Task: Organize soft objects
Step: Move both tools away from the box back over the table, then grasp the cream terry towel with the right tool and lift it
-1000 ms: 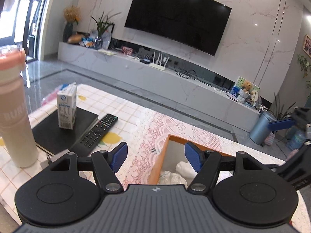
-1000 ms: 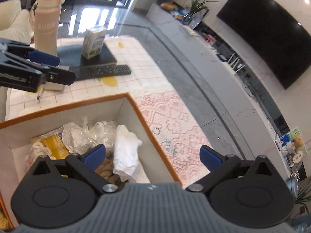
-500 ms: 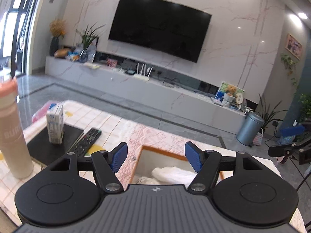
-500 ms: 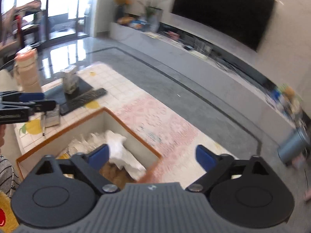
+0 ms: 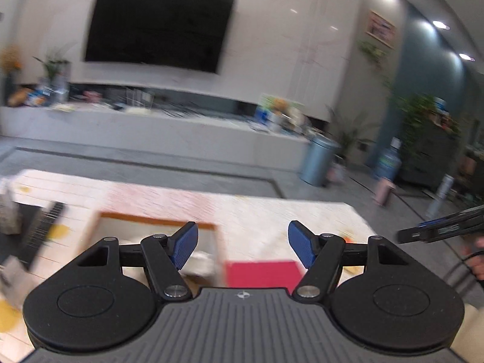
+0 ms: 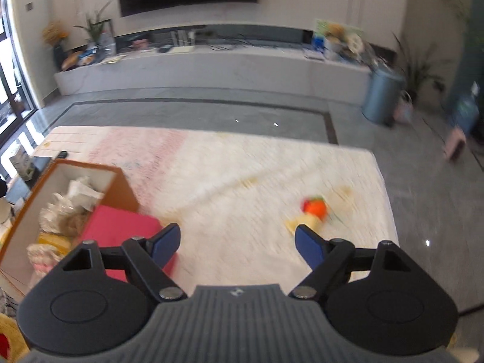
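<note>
An orange-rimmed box (image 6: pixel 119 183) at the left of the table holds several soft items: white cloth (image 6: pixel 83 189), crinkled plastic, a brown bundle. A pink-red cloth (image 6: pixel 118 230) lies against its right side. A blurred orange and yellow soft toy (image 6: pixel 314 210) lies on the tablecloth at the right. My right gripper (image 6: pixel 237 242) hovers over bare cloth between them, its jaws closing with nothing between them. My left gripper (image 5: pixel 243 243) is open and empty above the box (image 5: pixel 157 219) and pink-red cloth (image 5: pixel 263 272). The right gripper (image 5: pixel 438 228) shows at that view's right edge.
A remote (image 5: pixel 45 227), a dark book and a milk carton (image 6: pixel 22 163) sit at the table's left end. Beyond the table are grey floor, a long TV bench (image 6: pixel 211 66) and a blue bin (image 6: pixel 382 96). Both views are motion-blurred.
Both views have swung to the right along the table. The box has slid from centre to the left in the right wrist view, and the pink-red cloth and the toy have come into sight.
</note>
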Tool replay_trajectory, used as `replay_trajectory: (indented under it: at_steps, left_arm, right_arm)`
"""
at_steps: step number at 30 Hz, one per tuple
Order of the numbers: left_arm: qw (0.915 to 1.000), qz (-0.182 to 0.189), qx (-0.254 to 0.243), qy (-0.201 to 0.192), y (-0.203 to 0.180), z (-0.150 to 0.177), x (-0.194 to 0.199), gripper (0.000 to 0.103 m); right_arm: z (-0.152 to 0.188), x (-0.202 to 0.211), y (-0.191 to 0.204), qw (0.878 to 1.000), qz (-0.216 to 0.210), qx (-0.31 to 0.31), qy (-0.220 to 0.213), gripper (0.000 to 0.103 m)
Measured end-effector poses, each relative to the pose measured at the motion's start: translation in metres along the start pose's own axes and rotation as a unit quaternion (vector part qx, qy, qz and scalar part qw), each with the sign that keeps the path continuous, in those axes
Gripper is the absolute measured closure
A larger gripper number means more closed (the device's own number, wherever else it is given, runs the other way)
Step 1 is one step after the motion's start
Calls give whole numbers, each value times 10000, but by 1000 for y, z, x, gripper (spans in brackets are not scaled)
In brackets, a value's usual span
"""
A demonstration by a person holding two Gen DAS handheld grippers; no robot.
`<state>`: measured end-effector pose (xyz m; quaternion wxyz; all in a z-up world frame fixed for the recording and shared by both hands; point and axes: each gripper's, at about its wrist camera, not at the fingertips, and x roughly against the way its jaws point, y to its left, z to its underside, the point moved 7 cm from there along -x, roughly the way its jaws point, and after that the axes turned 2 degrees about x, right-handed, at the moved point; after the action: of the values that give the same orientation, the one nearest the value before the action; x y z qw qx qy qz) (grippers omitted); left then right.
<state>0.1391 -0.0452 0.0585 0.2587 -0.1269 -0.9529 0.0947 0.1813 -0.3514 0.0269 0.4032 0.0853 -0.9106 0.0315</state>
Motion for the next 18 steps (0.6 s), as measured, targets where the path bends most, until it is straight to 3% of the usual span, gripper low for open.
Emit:
replay_trajectory:
  at_steps: [7, 12, 15, 18]
  left_arm:
    - [9980, 318, -398, 372, -58, 26, -24, 23]
    - [9958, 566, -229, 680, -80, 45, -42, 23]
    - [9953, 540, -382, 714, -92, 58, -51, 23]
    - [9929, 523, -600, 882, -103, 74, -62, 23]
  right_arm:
    - [58, -21, -48, 9984, 257, -476, 179, 20]
    - [91, -40, -74, 9883, 406, -1470, 19, 4]
    - [112, -59, -83, 9781, 559, -1988, 279, 4]
    - [130, -83, -80, 9754, 636, -2044, 525, 4]
